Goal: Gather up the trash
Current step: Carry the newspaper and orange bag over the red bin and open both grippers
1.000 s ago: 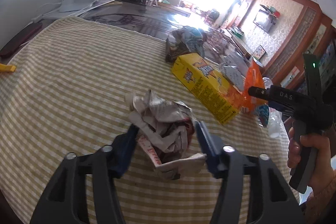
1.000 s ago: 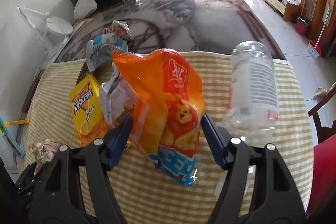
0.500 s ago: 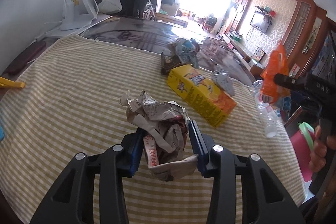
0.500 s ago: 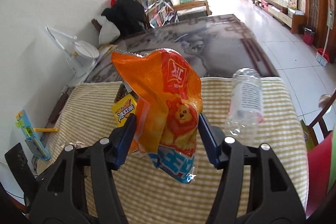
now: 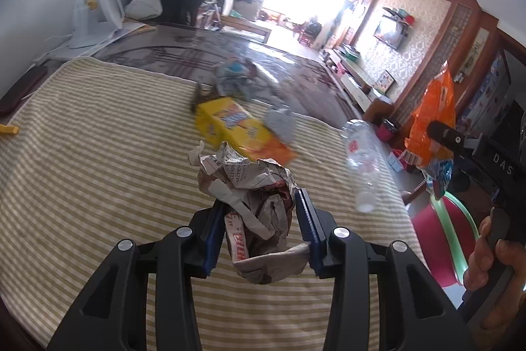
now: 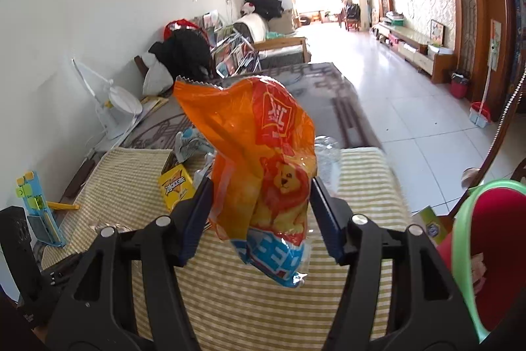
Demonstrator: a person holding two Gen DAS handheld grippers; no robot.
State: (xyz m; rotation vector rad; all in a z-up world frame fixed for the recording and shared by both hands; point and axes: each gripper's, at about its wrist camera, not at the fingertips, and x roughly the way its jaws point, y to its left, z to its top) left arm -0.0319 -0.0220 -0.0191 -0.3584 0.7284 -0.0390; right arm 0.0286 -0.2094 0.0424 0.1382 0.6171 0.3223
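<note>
Crumpled grey-and-red printed newspaper wad [image 5: 253,203] sits clamped between the blue-padded fingers of the left gripper [image 5: 259,219], lifted above the yellow-and-white striped tablecloth [image 5: 98,170]. Over the cloth's right edge, the right gripper [image 6: 261,206] pinches a crinkled orange snack bag with a lion print [image 6: 263,170]. On the cloth lie a yellow cardboard box [image 5: 233,127] and a clear plastic bottle [image 5: 360,160].

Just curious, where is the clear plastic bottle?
The clear plastic bottle lies on the striped tablecloth near the table's right edge, right of the yellow box.
</note>
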